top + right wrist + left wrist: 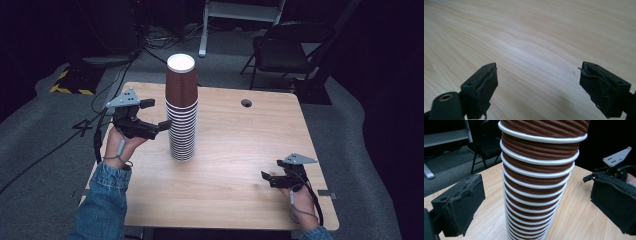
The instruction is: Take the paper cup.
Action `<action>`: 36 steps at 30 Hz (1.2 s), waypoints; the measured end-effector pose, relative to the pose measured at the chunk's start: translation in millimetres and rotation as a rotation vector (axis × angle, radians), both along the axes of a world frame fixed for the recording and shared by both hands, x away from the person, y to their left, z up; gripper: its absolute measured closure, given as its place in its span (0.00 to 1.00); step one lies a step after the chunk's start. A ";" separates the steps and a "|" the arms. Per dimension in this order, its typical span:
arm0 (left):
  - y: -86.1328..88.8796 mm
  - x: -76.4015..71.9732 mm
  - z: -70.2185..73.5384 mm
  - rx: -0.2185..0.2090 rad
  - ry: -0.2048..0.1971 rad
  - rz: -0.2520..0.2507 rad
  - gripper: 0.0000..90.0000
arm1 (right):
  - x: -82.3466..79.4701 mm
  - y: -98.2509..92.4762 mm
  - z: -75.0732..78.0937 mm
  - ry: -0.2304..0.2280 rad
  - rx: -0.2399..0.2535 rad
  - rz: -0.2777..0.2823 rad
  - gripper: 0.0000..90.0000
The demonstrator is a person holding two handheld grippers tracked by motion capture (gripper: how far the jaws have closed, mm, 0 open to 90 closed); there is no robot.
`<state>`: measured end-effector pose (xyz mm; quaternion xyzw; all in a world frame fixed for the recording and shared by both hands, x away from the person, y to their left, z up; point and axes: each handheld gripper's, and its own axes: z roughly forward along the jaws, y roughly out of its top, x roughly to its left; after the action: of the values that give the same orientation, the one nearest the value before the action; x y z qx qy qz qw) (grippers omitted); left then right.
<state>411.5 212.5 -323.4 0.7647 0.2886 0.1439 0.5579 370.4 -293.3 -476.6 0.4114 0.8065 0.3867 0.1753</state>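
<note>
Jaws of the right gripper are standing parted over bare wood near the person's edge of the table, holding nothing; in the right gripper view the two pads are framing only grain, so this hand is idling and is probably best left resting there until a freed cup needs receiving. Farther in, the left gripper is hanging level beside the stack of brown paper cups, its jaws spread wide with the stack between them but not yet pressing: in the left gripper view both pads are standing clear of the ribbed walls on either side. Judging by this, the step in hand is taking hold of an upper cup, and doing it well is calling for squaring the pads on one cup's wall just below its white rim, closing gently so the paper is not buckling, and lifting straight up. The stack is standing upright left of the table's middle, tall and narrow, so any sideways nudge is likely to be tipping it. Beyond it a folding chair is standing on the floor.
</note>
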 end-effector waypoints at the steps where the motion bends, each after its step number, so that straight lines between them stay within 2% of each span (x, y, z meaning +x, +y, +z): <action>1: 0.4 0.8 0.1 -0.001 -0.001 0.000 0.00 | 0.0 0.0 0.0 0.000 0.000 0.000 0.17; 3: 0.7 2.8 0.2 -0.013 -0.005 -0.001 0.00 | -1.3 7.1 13.1 -0.034 0.026 0.029 0.17; 6: -0.4 4.0 2.0 -0.001 -0.009 -0.009 0.00 | 0.2 18.5 33.4 -0.064 0.064 0.075 0.17; 14: -6.0 7.9 9.9 -0.016 -0.031 -0.049 0.00 | 7.4 35.0 61.7 -0.085 0.085 0.116 0.17; 20: -4.0 13.4 11.5 -0.022 -0.029 -0.062 0.00 | 17.8 58.1 86.1 -0.103 0.150 0.197 0.17; 21: -4.0 13.4 11.5 -0.022 -0.029 -0.062 0.00 | 17.8 58.1 86.1 -0.103 0.150 0.197 0.17; 22: -2.2 14.5 13.6 -0.023 -0.034 -0.068 0.00 | 22.0 66.0 93.2 -0.105 0.165 0.223 0.17; 27: -1.1 15.6 16.1 -0.018 -0.043 -0.083 0.00 | 29.5 81.5 105.5 -0.112 0.183 0.259 0.17; 36: 0.0 22.8 15.1 -0.033 -0.027 -0.112 0.00 | 48.0 124.6 135.9 -0.148 0.211 0.352 0.17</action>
<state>434.4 212.5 -308.3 0.7684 0.2401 0.1182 0.5814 418.4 -168.7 -340.7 0.2507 0.8059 0.5229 0.1195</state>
